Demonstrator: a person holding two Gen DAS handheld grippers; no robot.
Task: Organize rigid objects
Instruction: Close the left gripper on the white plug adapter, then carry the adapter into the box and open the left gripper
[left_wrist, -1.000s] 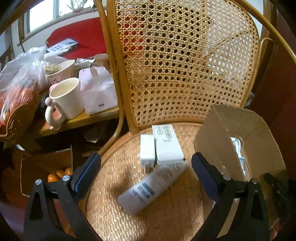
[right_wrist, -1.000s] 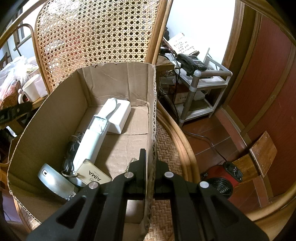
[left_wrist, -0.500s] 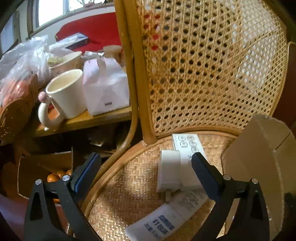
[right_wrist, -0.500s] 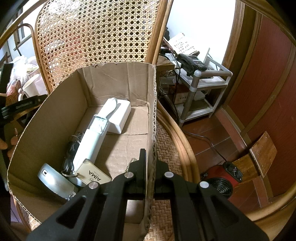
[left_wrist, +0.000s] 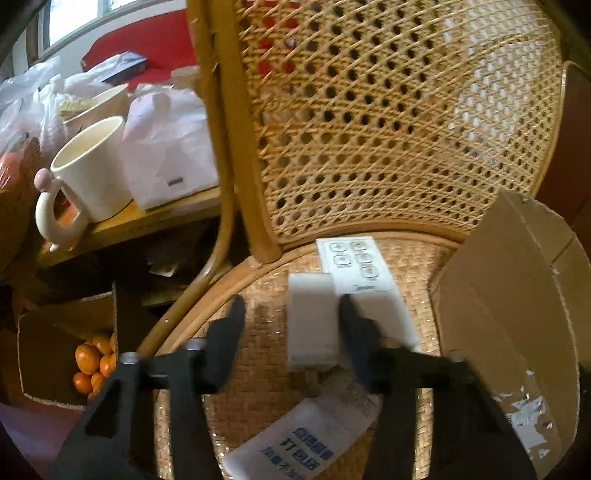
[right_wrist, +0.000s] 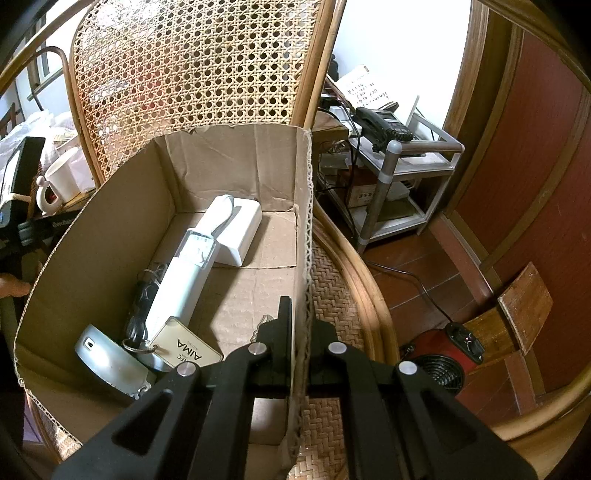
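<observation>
Rattan seat (left_wrist: 258, 369), blurred left gripper (left_wrist: 291, 325) astride charger (left_wrist: 312, 325), tube (left_wrist: 306, 435) cropped

Lower frame edge is cropping the white printed tube (left_wrist: 306, 439); the left gripper's fingers (left_wrist: 352, 332) are blurring and covering the adapter's (left_wrist: 312, 325) right side; the box wall is hiding the right gripper's fingertips (right_wrist: 284, 325).

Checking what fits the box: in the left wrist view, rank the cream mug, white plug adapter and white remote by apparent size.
1. Cream mug.
2. White remote and white plug adapter: look alike; the left gripper partly hides the remote.
</observation>
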